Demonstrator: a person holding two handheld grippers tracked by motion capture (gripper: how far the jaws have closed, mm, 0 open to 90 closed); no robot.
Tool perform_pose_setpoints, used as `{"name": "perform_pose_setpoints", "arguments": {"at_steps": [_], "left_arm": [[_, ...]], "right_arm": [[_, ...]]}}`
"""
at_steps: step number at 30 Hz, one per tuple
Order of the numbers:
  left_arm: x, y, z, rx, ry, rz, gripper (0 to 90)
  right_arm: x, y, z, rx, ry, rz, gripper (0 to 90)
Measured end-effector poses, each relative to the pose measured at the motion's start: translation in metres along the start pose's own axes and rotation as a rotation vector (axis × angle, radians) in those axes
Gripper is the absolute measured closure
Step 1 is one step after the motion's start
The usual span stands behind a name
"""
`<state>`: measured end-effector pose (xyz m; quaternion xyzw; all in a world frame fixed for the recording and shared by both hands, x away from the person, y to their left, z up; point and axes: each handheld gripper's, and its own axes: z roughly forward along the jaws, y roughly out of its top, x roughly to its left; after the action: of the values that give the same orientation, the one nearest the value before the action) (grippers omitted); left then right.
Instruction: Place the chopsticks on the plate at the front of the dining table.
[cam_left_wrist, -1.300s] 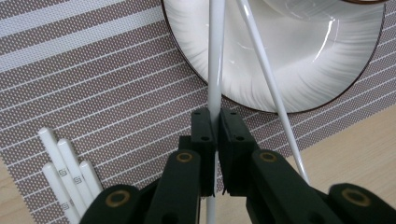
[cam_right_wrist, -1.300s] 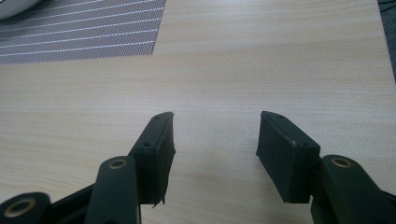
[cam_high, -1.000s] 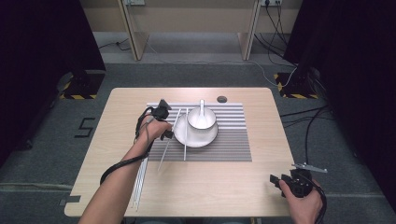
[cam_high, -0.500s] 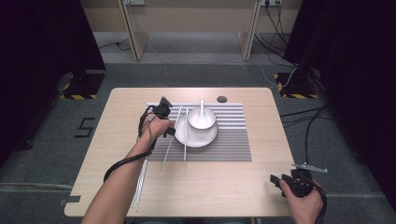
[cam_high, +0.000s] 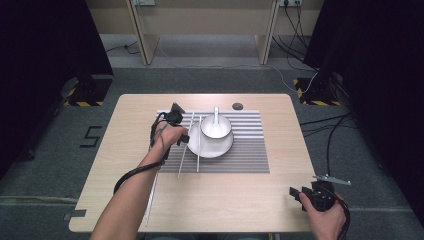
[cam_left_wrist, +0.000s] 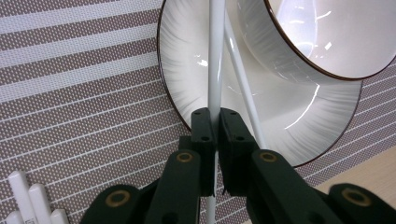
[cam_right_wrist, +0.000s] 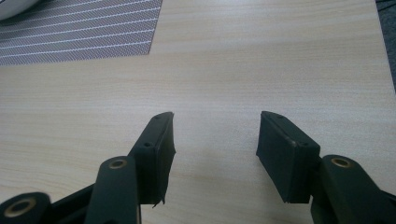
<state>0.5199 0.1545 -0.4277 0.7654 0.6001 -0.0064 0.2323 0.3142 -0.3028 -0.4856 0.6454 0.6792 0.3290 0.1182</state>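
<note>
A white plate (cam_high: 220, 149) lies on a striped placemat (cam_high: 250, 150) and carries a white bowl (cam_high: 216, 127) with a white spoon (cam_high: 216, 115) in it. Two white chopsticks lie along the plate's left side. My left gripper (cam_high: 186, 137) is at the plate's left rim, shut on one chopstick (cam_left_wrist: 216, 56); its tips (cam_left_wrist: 215, 114) clamp the stick just short of the plate (cam_left_wrist: 187, 70). The second chopstick (cam_left_wrist: 243, 88) slants beside the held one, under the bowl (cam_left_wrist: 327, 42). My right gripper (cam_right_wrist: 215, 126) is open over bare wood, near the table's front right corner (cam_high: 296, 191).
A small dark round disc (cam_high: 237, 105) sits on the table behind the mat. A thin white rod (cam_high: 151, 200) lies on the wood under my left forearm. White rounded stick ends (cam_left_wrist: 28, 200) rest on the mat. The table (cam_high: 250, 200) drops off close behind my right hand.
</note>
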Motion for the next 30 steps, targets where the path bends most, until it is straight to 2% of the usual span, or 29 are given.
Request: {"name": "perform_pose_setpoints", "arguments": {"at_steps": [17,23,30], "left_arm": [[0.0,0.001,0.01,-0.013,0.009,-0.024,85.0],[-0.001,0.002,0.012,-0.045,0.026,-0.033,85.0],[-0.002,0.003,0.017,-0.053,0.031,-0.049,85.0]], "right_arm": [[0.0,0.0,0.0,0.001,0.001,0.002,46.3],[0.0,0.0,0.0,0.001,0.001,0.002,46.4],[0.0,0.0,0.0,0.003,0.003,0.003,46.4]]}}
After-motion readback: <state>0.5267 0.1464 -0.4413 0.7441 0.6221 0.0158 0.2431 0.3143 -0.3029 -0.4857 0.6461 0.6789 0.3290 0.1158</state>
